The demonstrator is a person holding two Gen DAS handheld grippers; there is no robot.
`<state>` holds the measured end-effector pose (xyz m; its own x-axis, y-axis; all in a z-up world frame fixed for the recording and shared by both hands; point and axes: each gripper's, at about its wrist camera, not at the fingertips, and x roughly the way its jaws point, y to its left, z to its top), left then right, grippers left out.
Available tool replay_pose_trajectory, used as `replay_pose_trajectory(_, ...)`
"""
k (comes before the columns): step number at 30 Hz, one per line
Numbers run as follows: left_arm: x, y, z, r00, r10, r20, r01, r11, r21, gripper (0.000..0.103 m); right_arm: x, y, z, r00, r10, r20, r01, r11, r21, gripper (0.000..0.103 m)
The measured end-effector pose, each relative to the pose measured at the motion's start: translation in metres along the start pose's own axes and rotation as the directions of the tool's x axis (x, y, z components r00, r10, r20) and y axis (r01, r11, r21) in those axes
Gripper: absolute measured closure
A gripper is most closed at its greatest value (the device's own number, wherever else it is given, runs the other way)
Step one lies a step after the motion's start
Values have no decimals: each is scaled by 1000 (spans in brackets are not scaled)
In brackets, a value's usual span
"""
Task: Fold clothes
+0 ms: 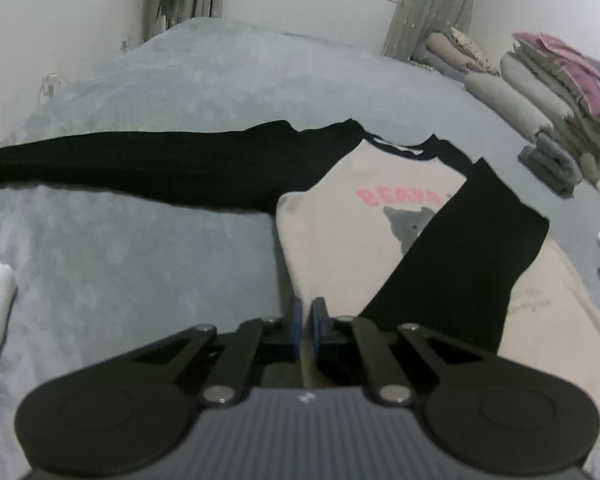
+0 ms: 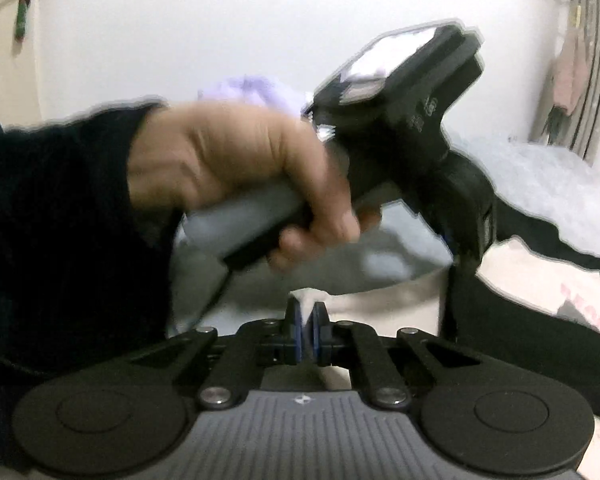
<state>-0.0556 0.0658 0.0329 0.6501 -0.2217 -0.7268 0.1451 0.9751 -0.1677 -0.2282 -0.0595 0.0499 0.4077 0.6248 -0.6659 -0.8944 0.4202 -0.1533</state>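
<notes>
**Both grippers pinch the hem of the raglan shirt**

The left gripper (image 1: pixel 307 320) has its two blue-padded fingers drawn together on the lower edge of the cream long-sleeved shirt with black raglan sleeves (image 1: pixel 332 240), a strip of pale cloth showing between the pads. The right gripper (image 2: pixel 309 320) is likewise clamped on a peak of the same cream fabric, which stands up between its pads.

From the left wrist view, the shirt lies front-up on the grey plush bedspread (image 1: pixel 148 248), pink lettering and a grey cat print on its chest. One black sleeve (image 1: pixel 132 168) stretches flat out to the left; the other black sleeve (image 1: pixel 460 256) is folded diagonally across the body.

In the right wrist view, a hand (image 2: pixel 236 168) in a dark sleeve grips the handle of the other gripper, blurred. Stacked folded quilts (image 1: pixel 548 92) sit at the bed's far right edge.
</notes>
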Motion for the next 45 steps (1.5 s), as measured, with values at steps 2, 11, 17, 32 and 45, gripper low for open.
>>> replay_pose_trajectory(2, 3, -3, -2, 1000, 21, -7, -21, 1000, 16, 97, -1, -2, 0, 1000, 16, 5, -16, 1000, 19, 96)
replay_pose_trajectory(11, -4, 2, 2, 998, 62, 26, -62, 998, 13, 89, -17, -28, 0, 999, 44, 33, -47, 993, 107, 83)
replay_pose_trajectory(17, -14, -6, 2, 997, 59, 59, -62, 996, 57, 87, -43, -64, -6, 998, 25, 56, -34, 984, 175, 59)
replay_pose_trajectory(32, -15, -60, -32, 1000, -7, 9, 5, 981, 195, 80, -106, -150, -122, 920, -314, -234, 392, 725, 566, 61)
replay_pose_trajectory(45, -21, -57, -33, 999, 37, 25, -40, 991, 127, 79, -154, -110, -144, 892, -323, -316, 451, 689, 568, 60)
